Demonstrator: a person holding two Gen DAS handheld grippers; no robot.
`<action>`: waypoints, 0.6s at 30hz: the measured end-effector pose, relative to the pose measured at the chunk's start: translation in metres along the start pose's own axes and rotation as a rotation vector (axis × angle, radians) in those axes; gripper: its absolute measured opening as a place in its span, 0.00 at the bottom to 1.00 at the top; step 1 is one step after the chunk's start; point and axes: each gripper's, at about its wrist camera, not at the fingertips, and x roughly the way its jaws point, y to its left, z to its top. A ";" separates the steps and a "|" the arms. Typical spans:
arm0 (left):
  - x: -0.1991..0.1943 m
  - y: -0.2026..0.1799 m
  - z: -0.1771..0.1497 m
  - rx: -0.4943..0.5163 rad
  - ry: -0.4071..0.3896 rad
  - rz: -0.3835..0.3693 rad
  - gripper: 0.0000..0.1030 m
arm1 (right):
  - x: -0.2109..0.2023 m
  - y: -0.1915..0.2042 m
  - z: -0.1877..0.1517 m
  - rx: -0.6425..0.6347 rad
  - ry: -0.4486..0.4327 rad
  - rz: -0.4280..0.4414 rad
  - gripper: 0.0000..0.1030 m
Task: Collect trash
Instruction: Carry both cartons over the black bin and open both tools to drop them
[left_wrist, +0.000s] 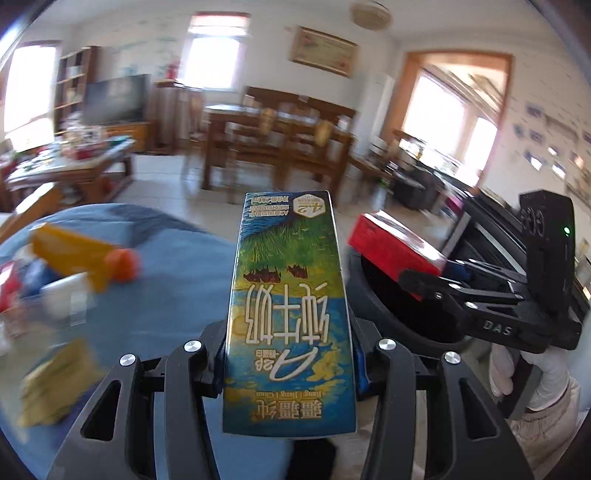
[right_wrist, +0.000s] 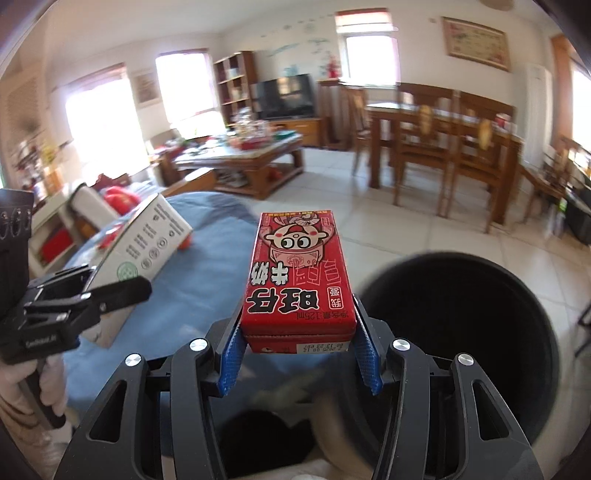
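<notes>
My left gripper (left_wrist: 290, 354) is closed on a tall blue-and-green milk carton (left_wrist: 290, 314), clamped near its lower end between both blue pads; the carton fills the centre of the left wrist frame. My right gripper (right_wrist: 299, 354) is closed on a small red milk carton (right_wrist: 299, 280), held at frame centre. A black trash bin (right_wrist: 461, 332) sits open at lower right of the right wrist frame, just beside the red carton. A blue-covered table (right_wrist: 192, 288) lies at left, carrying blurred packaging.

Wooden dining table (right_wrist: 436, 114), television (right_wrist: 284, 96), bookshelf (right_wrist: 234, 83)
</notes>
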 end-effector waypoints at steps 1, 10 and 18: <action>0.007 -0.009 0.000 0.016 0.009 -0.020 0.47 | -0.004 -0.014 -0.005 0.022 0.002 -0.022 0.50; 0.095 -0.087 0.010 0.119 0.127 -0.196 0.47 | -0.024 -0.119 -0.051 0.171 0.046 -0.184 0.50; 0.138 -0.127 0.009 0.200 0.186 -0.223 0.47 | -0.028 -0.171 -0.088 0.232 0.064 -0.246 0.50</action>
